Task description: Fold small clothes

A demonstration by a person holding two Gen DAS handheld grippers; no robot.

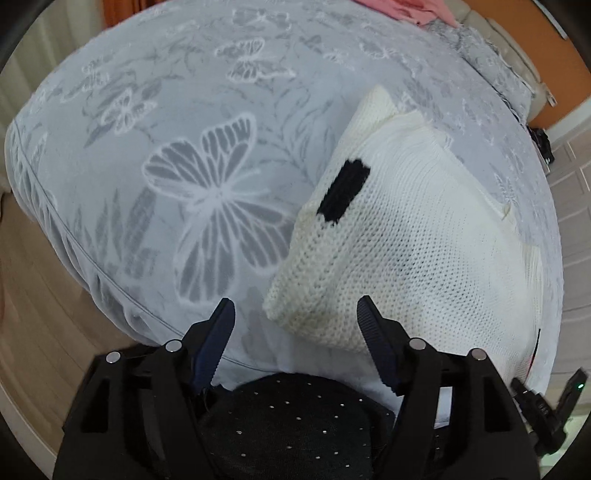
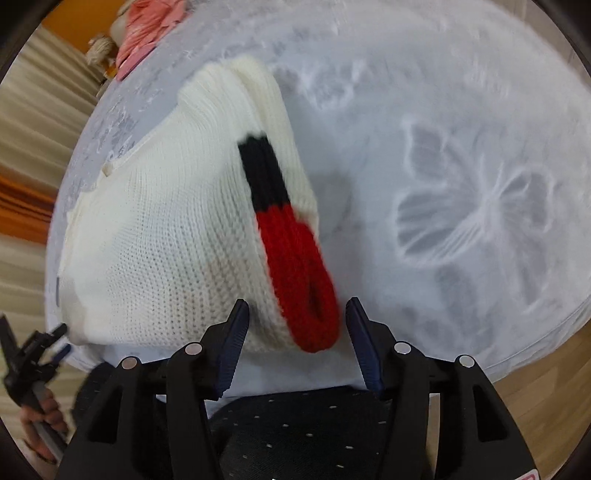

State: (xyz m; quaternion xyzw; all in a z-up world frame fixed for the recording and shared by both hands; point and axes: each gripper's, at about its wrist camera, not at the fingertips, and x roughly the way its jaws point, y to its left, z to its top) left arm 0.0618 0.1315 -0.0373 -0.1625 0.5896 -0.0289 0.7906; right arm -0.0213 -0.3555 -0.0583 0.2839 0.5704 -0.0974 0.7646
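A small white knit sweater [image 1: 406, 236] lies folded on the bed, with a black patch [image 1: 343, 190] on its left side. In the right wrist view the sweater [image 2: 166, 229] shows a sleeve folded across it, with a black band [image 2: 264, 173] and a red cuff [image 2: 303, 284]. My left gripper [image 1: 295, 314] is open, just in front of the sweater's near left corner. My right gripper [image 2: 297, 314] is open, its jaws either side of the red cuff's end, apart from it.
The bed has a grey cover with white butterfly prints [image 1: 214, 206]. A pink garment [image 1: 410, 9] lies at the far end, also in the right wrist view [image 2: 147, 33]. Wooden floor [image 2: 546, 391] surrounds the bed. The left gripper shows at lower left [image 2: 33, 354].
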